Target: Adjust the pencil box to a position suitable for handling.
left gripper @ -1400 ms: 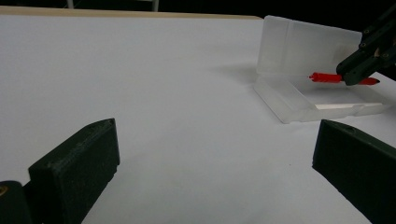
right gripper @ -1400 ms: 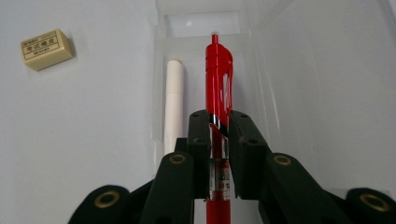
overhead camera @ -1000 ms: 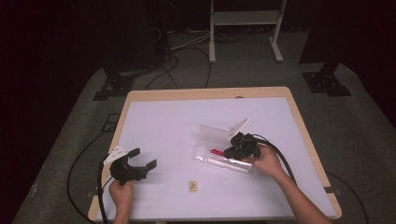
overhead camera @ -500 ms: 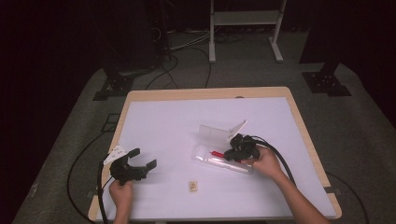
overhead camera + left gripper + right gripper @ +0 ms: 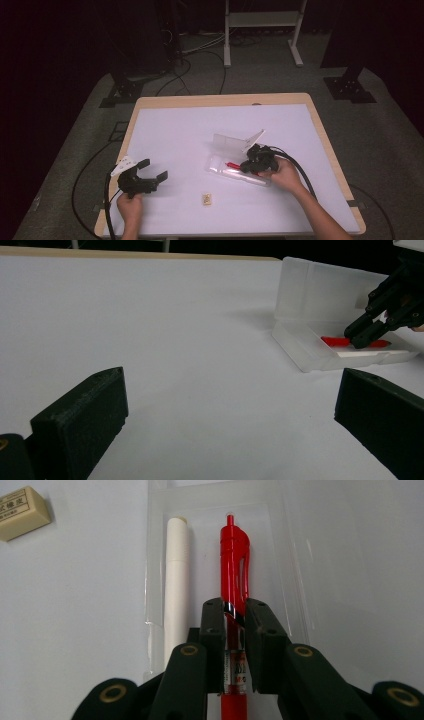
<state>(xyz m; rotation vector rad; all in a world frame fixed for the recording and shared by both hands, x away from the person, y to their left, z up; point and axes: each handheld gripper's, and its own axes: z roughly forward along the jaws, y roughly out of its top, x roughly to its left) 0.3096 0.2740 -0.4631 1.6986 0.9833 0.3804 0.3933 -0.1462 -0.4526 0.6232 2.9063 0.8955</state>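
Nearest the person's edge of the white tabletop [image 5: 180,125], the left hand-held gripper [image 5: 148,177] hovers low over bare surface with its two black jaws spread wide, nothing between them; in the left gripper view they stand far apart at the bottom corners. A little farther in, near the middle of the front edge, lies a small beige rectangular eraser [image 5: 207,199], alone and apart from both grippers; the right gripper view shows it at the upper left, beside the case [image 5: 22,511]. Beyond it and to the right, the right hand-held gripper [image 5: 252,164] is pressed together on a red plastic click pen [image 5: 235,560], pinching the barrel near its printed label, just below the clip. The pen lies lengthwise inside the shallow tray of a clear, frosted plastic pencil case [image 5: 220,167], still down in the tray rather than lifted clear, as the left gripper view shows [image 5: 335,341]. Just beside the pen in the same tray, parallel to it, rests a white cylindrical stick [image 5: 176,580], possibly a capped pen or marker; what it is cannot be told. Behind the tray, the case's hinged translucent lid [image 5: 227,142] stands open and roughly upright. Farther back, past the tabletop's wooden rim, dark cables and a white metal frame [image 5: 262,20] sit on the grey floor.
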